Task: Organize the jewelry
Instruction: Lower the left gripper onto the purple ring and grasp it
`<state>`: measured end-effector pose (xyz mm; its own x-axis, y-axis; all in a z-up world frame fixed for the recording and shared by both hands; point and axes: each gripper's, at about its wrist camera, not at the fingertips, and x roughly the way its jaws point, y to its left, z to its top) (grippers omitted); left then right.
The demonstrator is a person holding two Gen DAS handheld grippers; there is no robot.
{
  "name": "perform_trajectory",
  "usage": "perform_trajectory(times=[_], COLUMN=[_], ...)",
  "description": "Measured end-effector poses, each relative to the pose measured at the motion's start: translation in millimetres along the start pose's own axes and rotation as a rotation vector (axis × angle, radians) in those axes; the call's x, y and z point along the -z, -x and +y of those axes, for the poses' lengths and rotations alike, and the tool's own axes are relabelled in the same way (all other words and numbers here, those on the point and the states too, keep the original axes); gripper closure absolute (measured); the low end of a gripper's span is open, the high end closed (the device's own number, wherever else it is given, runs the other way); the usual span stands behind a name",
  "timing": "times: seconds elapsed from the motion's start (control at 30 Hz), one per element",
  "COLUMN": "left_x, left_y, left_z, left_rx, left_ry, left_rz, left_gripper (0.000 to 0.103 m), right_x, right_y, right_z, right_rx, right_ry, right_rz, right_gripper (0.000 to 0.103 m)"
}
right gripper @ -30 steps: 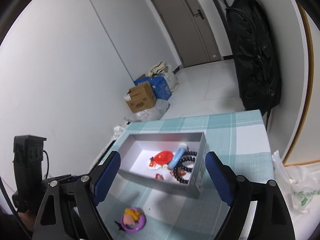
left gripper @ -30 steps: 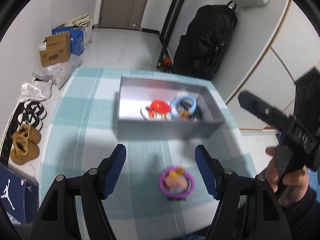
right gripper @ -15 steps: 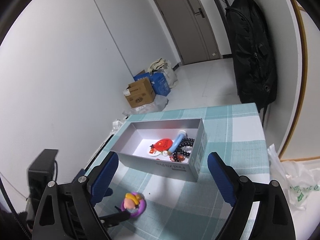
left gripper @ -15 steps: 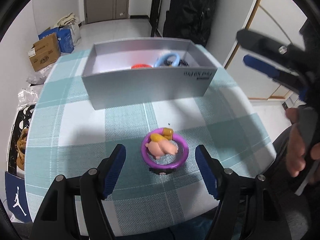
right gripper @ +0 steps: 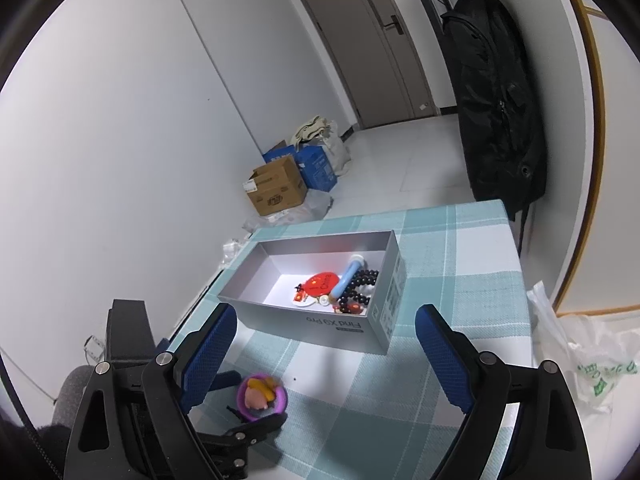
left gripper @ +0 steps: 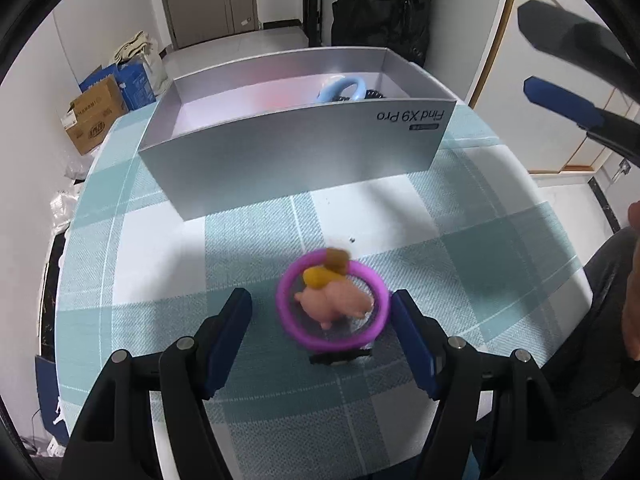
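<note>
Change since earlier frame: the left gripper (left gripper: 322, 312) has come down and forward over the purple ring (left gripper: 333, 306); the ring, once ahead of the fingertips, now sits between them. The grey box (left gripper: 296, 156) fills more of the left view. The right gripper (right gripper: 326, 334) has hardly shifted.

Left wrist view, fingers: apart, one on each side of the ring; the right-hand pad lies just beside the ring's rim, the left-hand pad clear of it. No squeeze visible.

Left wrist view, ring: flat on the checked tablecloth (left gripper: 480, 264), near the front wall of the box, with a pink figure (left gripper: 336, 300) and a yellow piece inside the hoop and a small black clip (left gripper: 340, 358) at its near edge. The picture is blurred here; fine detail unreadable.

Right wrist view, fingers: wide apart, nothing between them, held above the table short of the box.

Right wrist view, contents: red badge (right gripper: 320, 283), blue ring (right gripper: 349, 276) and dark beads (right gripper: 360, 290) already in the box; the purple ring outside, low left.

Handling, judged: light, probably rubbery or thin plastic, likely to flex or skid if pinched across the hoop. The figure may be loose.

Hold point, judged: across the outer rim, low to the cloth, gently.
</note>
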<state>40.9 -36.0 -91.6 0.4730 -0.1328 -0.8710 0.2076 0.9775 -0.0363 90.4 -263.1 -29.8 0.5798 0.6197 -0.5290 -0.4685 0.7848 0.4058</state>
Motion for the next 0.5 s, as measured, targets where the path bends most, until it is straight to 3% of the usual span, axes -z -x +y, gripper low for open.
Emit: perform_trajectory(times=[0.1, 0.17, 0.5], left_x=[-1, -2, -6], left_y=[-2, 0, 9], left_z=[-1, -1, 5], left_rx=[-0.004, 0.006, 0.055], left_ry=[-0.014, -0.016, 0.016], left_rz=[0.001, -0.008, -0.038], left_gripper=[0.039, 0.053, 0.054], right_x=[1, 1, 1], right_y=[0, 0, -1], right_z=[0, -1, 0], right_rx=[0.002, 0.004, 0.009], right_ry=[-0.002, -0.002, -0.003], right_rz=[0.003, 0.001, 0.010], right_gripper=[0.012, 0.012, 0.012])
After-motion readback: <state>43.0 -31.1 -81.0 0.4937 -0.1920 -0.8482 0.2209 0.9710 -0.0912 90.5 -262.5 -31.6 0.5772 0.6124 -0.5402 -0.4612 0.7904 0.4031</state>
